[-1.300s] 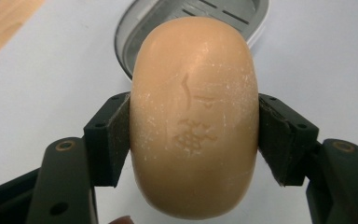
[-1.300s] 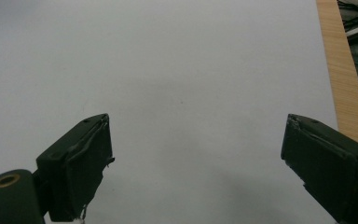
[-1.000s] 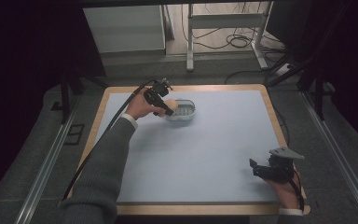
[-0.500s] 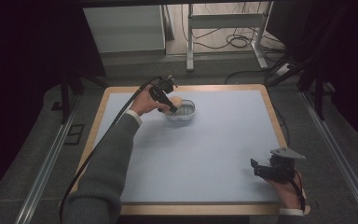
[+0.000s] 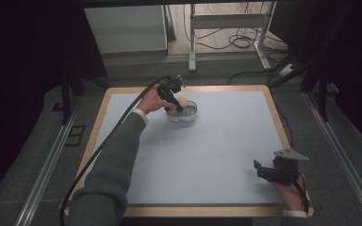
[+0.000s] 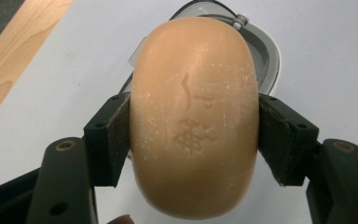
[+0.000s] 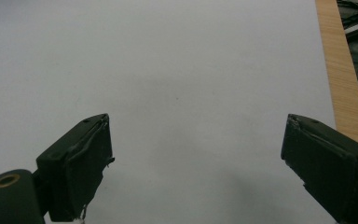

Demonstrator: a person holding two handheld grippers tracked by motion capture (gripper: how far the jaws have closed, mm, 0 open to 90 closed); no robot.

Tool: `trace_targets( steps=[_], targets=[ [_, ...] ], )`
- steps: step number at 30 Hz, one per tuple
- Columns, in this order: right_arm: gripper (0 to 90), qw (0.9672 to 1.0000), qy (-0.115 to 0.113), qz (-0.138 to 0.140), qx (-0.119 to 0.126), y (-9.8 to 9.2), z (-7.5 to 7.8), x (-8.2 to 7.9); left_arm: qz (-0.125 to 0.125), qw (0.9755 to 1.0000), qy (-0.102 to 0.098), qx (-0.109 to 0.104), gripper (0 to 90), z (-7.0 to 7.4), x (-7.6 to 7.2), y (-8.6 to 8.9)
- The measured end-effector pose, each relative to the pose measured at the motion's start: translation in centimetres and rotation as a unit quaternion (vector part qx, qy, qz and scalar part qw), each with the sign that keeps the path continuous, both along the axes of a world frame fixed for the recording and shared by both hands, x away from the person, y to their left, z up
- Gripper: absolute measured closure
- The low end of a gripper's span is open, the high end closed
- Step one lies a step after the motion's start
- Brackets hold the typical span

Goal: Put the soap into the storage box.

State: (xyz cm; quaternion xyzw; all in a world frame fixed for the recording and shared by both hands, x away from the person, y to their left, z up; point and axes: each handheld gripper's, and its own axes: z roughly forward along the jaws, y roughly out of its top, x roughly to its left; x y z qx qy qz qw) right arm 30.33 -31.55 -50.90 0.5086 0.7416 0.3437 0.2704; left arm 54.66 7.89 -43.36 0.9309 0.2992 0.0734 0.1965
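A tan oval bar of soap point(image 6: 193, 116) sits clamped between the two black jaws of my left gripper point(image 6: 193, 140). In the high view the soap point(image 5: 182, 100) is held over a small white dish point(image 5: 185, 115) at the back left of the table, with my left gripper point(image 5: 174, 101) tilted down toward it. The dish's grey rim point(image 6: 265, 51) peeks out behind the soap in the left gripper view. My right gripper point(image 5: 260, 169) rests near the front right corner, its jaws wide apart over bare mat point(image 7: 191, 84), nothing between them.
The pale blue mat point(image 5: 217, 141) covers a wooden-edged table point(image 5: 278, 117). A black cable point(image 5: 122, 122) trails from the left gripper along the sleeve. Beyond the far edge stand table legs and floor cables point(image 5: 235, 42).
The left gripper with the soap has shifted slightly right and further back, over the dish. The right gripper has stayed put.
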Motion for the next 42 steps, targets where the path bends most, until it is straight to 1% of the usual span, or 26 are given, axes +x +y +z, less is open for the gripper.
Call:
trace_targets(
  steps=[2, 4, 8, 11, 15, 19, 23, 24, 25, 27, 28, 29, 30, 31, 34, 36, 39, 42],
  targets=[
    [8.4, 1.0000, 0.001, -0.001, 0.001, 0.0, 0.0, 0.0, -0.004, 1.0000, 0.000, -0.001, 32.8, -0.1, 0.1, -0.3],
    [8.4, 1.0000, 0.000, -0.002, 0.001, -0.1, 0.0, 0.0, -0.003, 1.0000, 0.001, -0.007, 32.8, -0.3, 0.2, -0.4],
    [8.5, 1.0000, 0.002, -0.003, 0.001, -0.1, -0.1, 0.0, -0.005, 1.0000, 0.004, -0.004, 32.8, -0.9, 0.4, -0.7],
    [8.4, 1.0000, 0.002, -0.002, 0.000, -0.1, -0.1, 0.0, -0.008, 0.9999, 0.006, 0.004, 32.8, -1.4, 0.4, -0.9],
    [8.5, 1.0000, 0.002, -0.002, -0.002, -0.1, -0.2, 0.1, -0.009, 0.9999, 0.007, 0.002, 32.8, -1.6, 0.5, -0.9],
    [8.4, 1.0000, 0.003, -0.004, 0.000, -0.1, -0.2, 0.1, -0.012, 0.9999, 0.006, 0.004, 32.8, -1.8, 0.5, -1.1],
    [8.4, 1.0000, 0.003, -0.002, -0.002, 0.0, -0.2, 0.1, -0.007, 0.9998, 0.015, 0.011, 32.4, -2.3, 0.6, -1.3],
    [8.4, 1.0000, 0.002, -0.002, -0.002, -0.1, -0.2, 0.1, -0.011, 0.9999, 0.011, -0.002, 31.2, -2.1, 0.5, -1.3],
    [8.4, 1.0000, 0.002, -0.002, -0.002, -0.1, -0.2, 0.1, -0.011, 0.9999, 0.011, -0.002, 28.6, -2.1, 0.5, -1.3],
    [8.4, 1.0000, 0.003, -0.004, -0.002, -0.2, -0.2, 0.0, -0.010, 0.9998, -0.001, -0.019, 26.8, -1.5, 0.1, -1.2],
    [8.4, 1.0000, 0.004, -0.004, -0.002, -0.2, -0.2, 0.0, -0.014, 0.9996, -0.002, -0.025, 25.6, -1.1, -0.1, -1.2],
    [8.4, 1.0000, 0.003, -0.004, -0.003, -0.3, -0.2, 0.1, -0.020, 0.9994, -0.005, -0.029, 24.9, -0.8, -0.4, -1.1],
    [8.4, 1.0000, 0.004, -0.004, -0.002, -0.3, -0.2, 0.0, -0.022, 0.9992, -0.011, -0.030, 23.0, -0.2, -0.9, -1.1],
    [8.4, 1.0000, 0.004, -0.004, -0.002, -0.3, -0.2, 0.0, -0.022, 0.9992, -0.011, -0.030, 22.1, -0.2, -0.9, -1.1],
    [8.5, 1.0000, 0.003, -0.003, -0.004, -0.2, -0.2, 0.0, -0.022, 0.9989, -0.023, -0.035, 21.4, 0.5, -1.9, -0.7],
    [8.4, 1.0000, 0.002, -0.003, -0.002, -0.1, -0.1, -0.1, -0.019, 0.9985, -0.027, -0.044, 20.7, 1.0, -2.7, -0.2],
    [8.4, 1.0000, 0.002, -0.002, -0.003, -0.1, -0.1, -0.1, -0.013, 0.9982, -0.035, -0.046, 19.4, 1.5, -4.2, 0.8],
    [8.4, 1.0000, 0.004, -0.002, -0.004, 0.0, -0.2, -0.1, -0.007, 0.9974, -0.040, -0.058, 19.1, 1.8, -5.8, 2.0]
  ],
)
